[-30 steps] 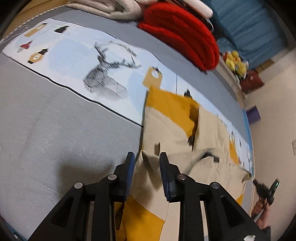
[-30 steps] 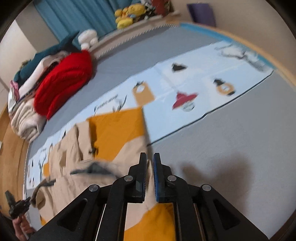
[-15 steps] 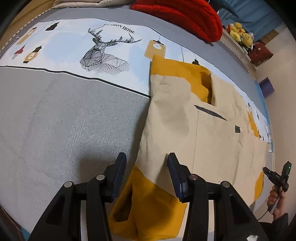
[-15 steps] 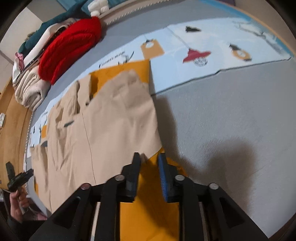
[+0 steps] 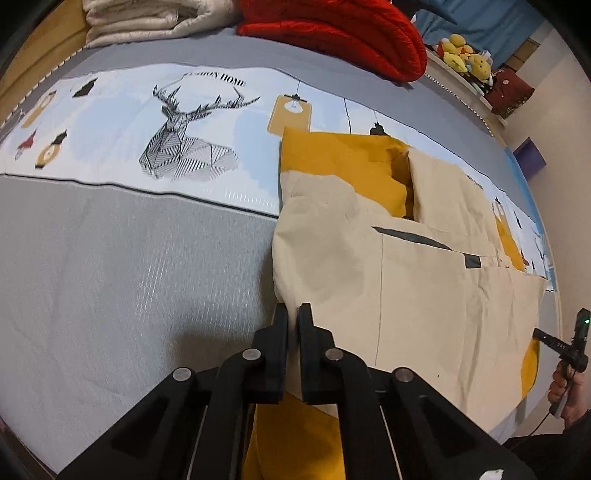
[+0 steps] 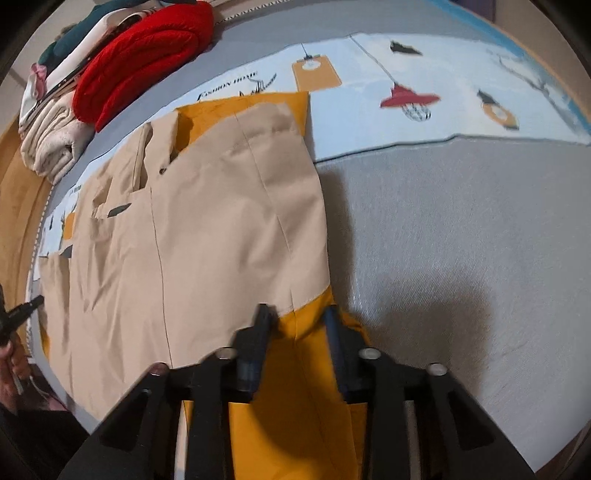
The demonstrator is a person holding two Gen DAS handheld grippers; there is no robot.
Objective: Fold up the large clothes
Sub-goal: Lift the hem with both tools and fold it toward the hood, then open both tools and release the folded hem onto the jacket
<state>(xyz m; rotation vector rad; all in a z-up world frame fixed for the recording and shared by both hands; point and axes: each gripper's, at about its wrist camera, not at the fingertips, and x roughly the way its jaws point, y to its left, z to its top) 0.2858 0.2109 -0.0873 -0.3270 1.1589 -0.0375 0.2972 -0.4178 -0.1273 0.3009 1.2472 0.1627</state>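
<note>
A large beige and mustard-yellow garment [image 5: 424,280] lies spread flat on the grey bed. It also shows in the right wrist view [image 6: 207,229]. My left gripper [image 5: 293,312] is shut on the garment's beige left edge, low over the bed. My right gripper [image 6: 295,317] is open, its jaws apart over the garment's yellow end [image 6: 295,387], touching or just above the cloth.
The bed cover [image 5: 110,280] is grey with a pale printed band showing a deer [image 5: 184,136]. A red quilt [image 5: 340,33] and folded cream blankets [image 5: 144,18] are stacked at the far side. The other hand-held gripper [image 5: 565,343] shows at right.
My left gripper has gone from open over the garment to shut on its beige edge. My right gripper has opened wider over the yellow end. The garment has settled flat.
</note>
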